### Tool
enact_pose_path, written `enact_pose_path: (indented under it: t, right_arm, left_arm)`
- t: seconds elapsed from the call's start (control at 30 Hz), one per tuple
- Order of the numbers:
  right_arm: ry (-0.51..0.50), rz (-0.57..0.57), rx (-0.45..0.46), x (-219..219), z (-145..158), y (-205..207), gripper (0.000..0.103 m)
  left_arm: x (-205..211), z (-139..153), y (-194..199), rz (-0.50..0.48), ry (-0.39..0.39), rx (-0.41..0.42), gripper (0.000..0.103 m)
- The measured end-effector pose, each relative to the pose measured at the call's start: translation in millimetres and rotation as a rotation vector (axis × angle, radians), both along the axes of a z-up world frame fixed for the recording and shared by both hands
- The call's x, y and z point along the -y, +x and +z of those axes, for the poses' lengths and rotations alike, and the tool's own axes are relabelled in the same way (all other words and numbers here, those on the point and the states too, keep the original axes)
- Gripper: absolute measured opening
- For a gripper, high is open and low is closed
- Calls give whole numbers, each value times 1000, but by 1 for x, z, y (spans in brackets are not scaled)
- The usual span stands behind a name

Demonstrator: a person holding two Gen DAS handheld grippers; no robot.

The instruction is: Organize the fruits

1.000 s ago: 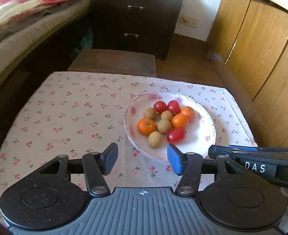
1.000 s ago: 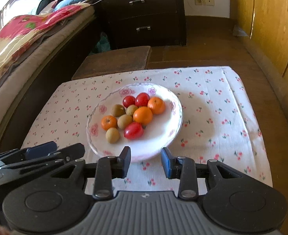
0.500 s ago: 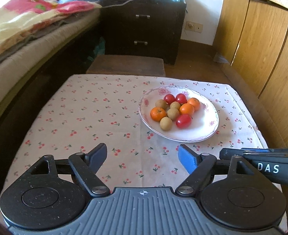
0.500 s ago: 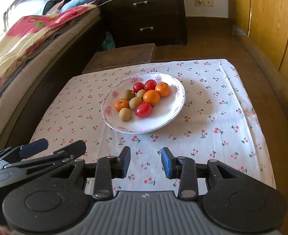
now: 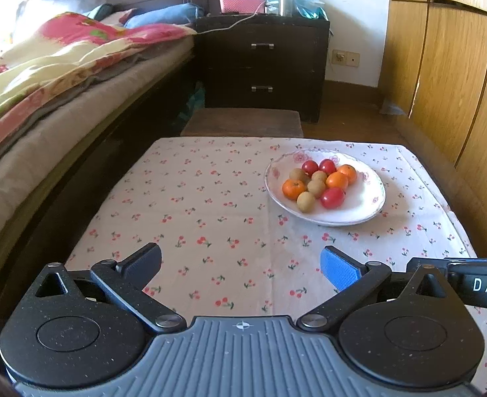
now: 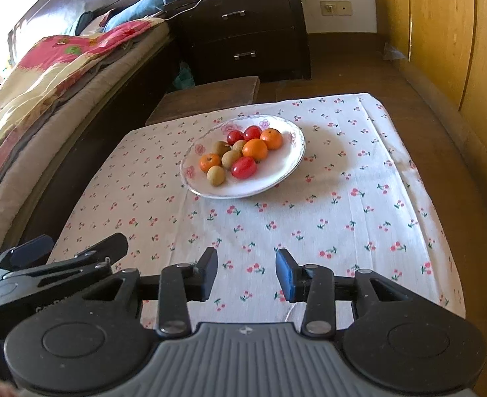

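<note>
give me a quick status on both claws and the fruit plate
Left claw wide open, just been opening, empty. Right claw open, nothing between the pads. All fruit sits on the plate, untouched. Tablecloth between claws and plate bare.

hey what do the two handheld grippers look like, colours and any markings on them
Both match: a ribbed grey body flanked by two round black discs, with black linkage arms pinned by silver rivets. On the left gripper and the right gripper, one finger pad is black and the other blue. White letters "DAS" mark the right gripper's side in the left wrist view.
</note>
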State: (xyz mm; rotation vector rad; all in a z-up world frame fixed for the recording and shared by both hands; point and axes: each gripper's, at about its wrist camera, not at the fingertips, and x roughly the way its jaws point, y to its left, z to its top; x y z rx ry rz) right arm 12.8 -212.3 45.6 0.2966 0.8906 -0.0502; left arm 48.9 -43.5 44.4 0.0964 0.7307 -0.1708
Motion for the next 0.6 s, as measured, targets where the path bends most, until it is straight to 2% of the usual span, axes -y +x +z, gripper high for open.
enact_pose_path:
  t: [0.37, 0.6]
  right_arm:
    - [0, -5, -1, -4, -3, -17, 41]
    - [-12, 3, -8, -8, -4, -24, 41]
  left_arm:
    - [1, -8, -18, -10, 33, -20, 103]
    - [1, -9, -26, -22, 16, -34, 103]
